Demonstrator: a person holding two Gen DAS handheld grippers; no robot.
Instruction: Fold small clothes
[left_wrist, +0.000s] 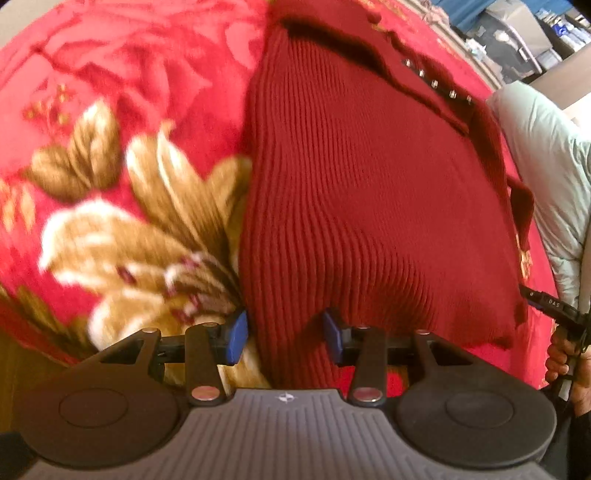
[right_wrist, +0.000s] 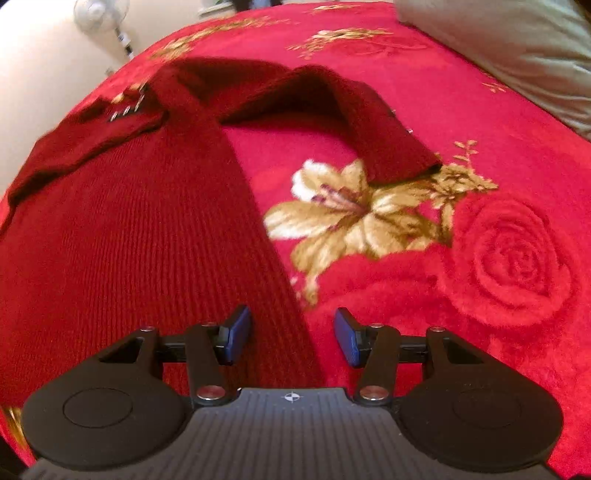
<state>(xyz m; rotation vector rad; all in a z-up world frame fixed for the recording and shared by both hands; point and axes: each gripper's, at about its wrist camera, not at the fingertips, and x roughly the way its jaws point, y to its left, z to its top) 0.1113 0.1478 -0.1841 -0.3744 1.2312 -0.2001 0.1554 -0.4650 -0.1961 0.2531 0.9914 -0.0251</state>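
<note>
A dark red ribbed knit sweater (left_wrist: 362, 192) lies flat on a red floral blanket (left_wrist: 122, 74). It has small metal studs near the shoulder. My left gripper (left_wrist: 284, 338) is open, its blue pads straddling the sweater's near left hem corner. In the right wrist view the sweater (right_wrist: 122, 236) fills the left side, and one sleeve (right_wrist: 369, 122) stretches out to the right across the blanket (right_wrist: 461, 332). My right gripper (right_wrist: 293, 338) is open, its pads straddling the sweater's right hem edge.
A pale green pillow or quilt (right_wrist: 509, 51) lies at the blanket's far right. In the left wrist view the person's hand with the other gripper (left_wrist: 565, 343) is at the right edge. A white fan (right_wrist: 101, 14) stands beyond the bed.
</note>
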